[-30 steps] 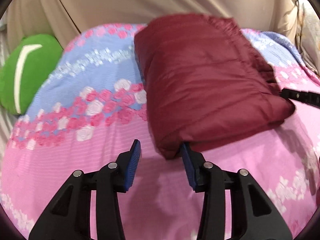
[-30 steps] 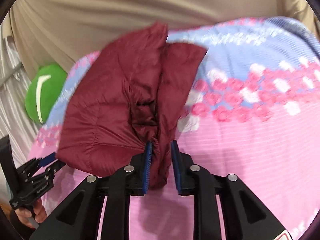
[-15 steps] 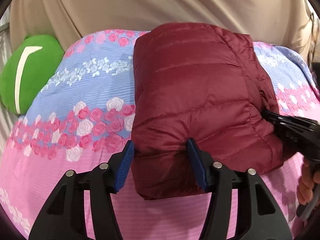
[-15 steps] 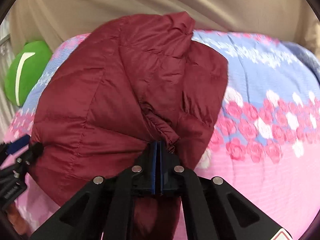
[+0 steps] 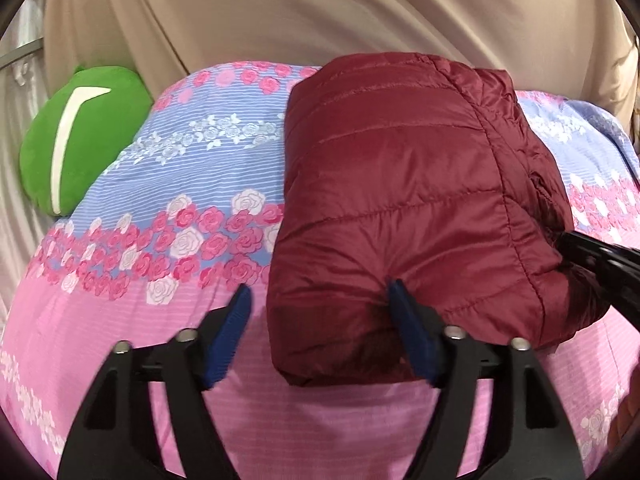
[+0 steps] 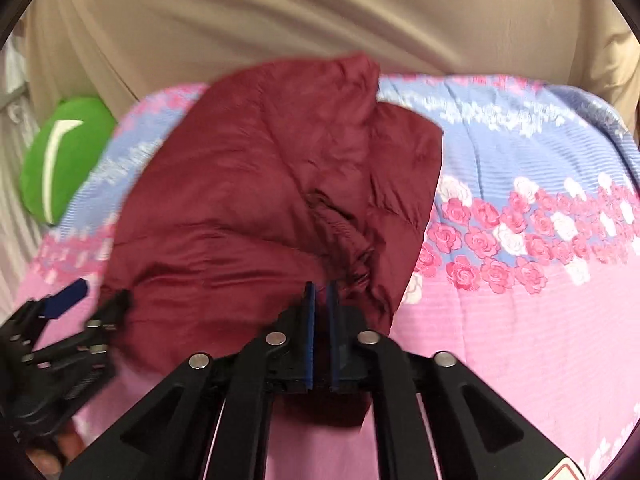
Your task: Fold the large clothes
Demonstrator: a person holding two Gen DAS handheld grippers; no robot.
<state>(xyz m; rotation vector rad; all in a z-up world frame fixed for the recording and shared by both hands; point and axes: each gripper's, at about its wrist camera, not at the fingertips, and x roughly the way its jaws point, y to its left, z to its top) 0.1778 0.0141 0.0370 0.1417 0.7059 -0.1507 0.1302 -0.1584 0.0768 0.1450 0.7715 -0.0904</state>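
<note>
Maroon puffer jacket [image 5: 408, 208] lies folded into a compact rectangular bundle on the bed, its near edge toward both grippers.

Left gripper [image 5: 320, 336]: jaws wide and opening, straddling the near left corner of the bundle. Its right blue pad touches or sits just against the fabric, while the left pad stands clear of it over the pink bedspread [image 5: 140, 320]. No squeeze visible, so this reads as a release after setting the corner down, letting the fold settle flat.

Right gripper [image 6: 320, 312]: jaws nearly together with a thin gap, opening slightly. Its tips are at the near right edge of the jacket, where the fabric bunches into creases. Whether any cloth is still pinched between the pads cannot be told; the gap looks empty. Probably it held that gathered edge to keep the layers aligned while the fold landed.

The right wrist view is motion-blurred. The left gripper also shows there at lower left, at the jacket's corner, with part of a hand below it.

Outward: the bedspread is floral, pink near the cameras and blue with rose bands farther back. The bundle sits roughly mid-bed, lengthwise away from the cameras. A green plush cushion [image 5: 80, 140] lies well apart at the far left edge. Beige draped cloth [image 5: 320, 12] hangs behind the bed.

The fold looks essentially done; what likely remains is tidying the bunched right edge.
</note>
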